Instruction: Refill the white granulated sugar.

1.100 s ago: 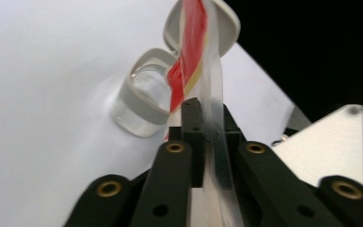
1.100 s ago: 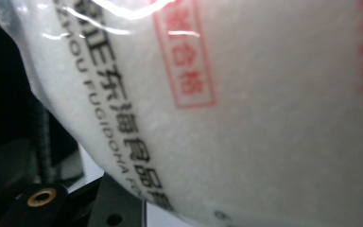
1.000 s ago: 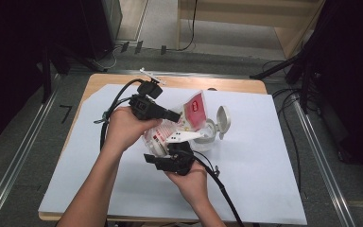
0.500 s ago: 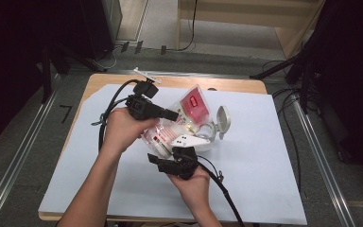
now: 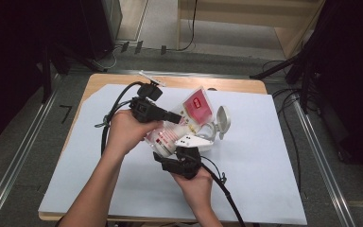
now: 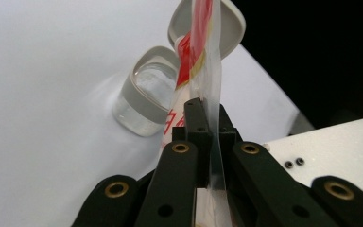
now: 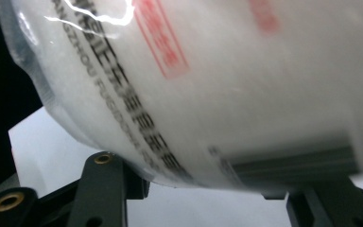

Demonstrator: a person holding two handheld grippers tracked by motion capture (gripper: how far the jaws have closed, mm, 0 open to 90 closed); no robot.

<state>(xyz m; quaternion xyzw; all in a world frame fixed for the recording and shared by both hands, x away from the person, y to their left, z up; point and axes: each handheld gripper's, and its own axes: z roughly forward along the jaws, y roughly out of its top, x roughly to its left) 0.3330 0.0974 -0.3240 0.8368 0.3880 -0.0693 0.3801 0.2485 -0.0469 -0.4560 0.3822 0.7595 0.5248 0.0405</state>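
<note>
Now the left gripper (image 5: 177,117) pinches the bag (image 5: 196,106) top above the table (image 5: 264,156); the right gripper (image 5: 182,158), jaws just opening, cradles its bottom, bag tilted toward the open jar (image 5: 212,130).

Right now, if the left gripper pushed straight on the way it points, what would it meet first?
The left gripper, shut on the plastic bag, points at the clear jar and its flipped-open lid. Probably the jar's rim first, though depth is unclear.
</note>
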